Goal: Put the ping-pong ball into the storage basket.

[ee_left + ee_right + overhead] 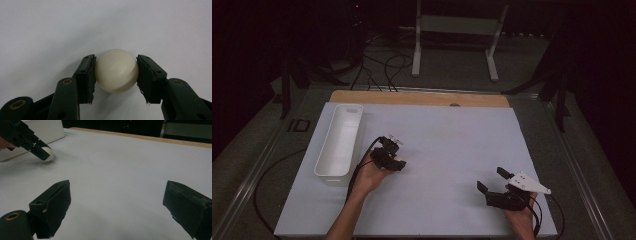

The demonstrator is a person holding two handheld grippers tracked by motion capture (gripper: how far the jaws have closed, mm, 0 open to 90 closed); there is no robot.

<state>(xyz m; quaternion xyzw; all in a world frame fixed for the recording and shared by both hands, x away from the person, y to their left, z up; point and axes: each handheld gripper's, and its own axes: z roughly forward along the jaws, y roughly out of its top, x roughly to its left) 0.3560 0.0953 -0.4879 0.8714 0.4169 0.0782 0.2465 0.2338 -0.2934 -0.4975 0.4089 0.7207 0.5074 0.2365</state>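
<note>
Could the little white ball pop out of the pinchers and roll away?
Maybe. The left gripper pinches the ball only at its round sides, so it might squirt free. The table is flat, so a dropped ball could roll off. The white bin sits close; the ball could bump its rim.

A dim room is seen. At the top centre, a white metal stand (457, 37) is placed on grey floor (452, 70), dark cables (384, 67) are strewn at upper left, and blackness is kept beyond.
</note>
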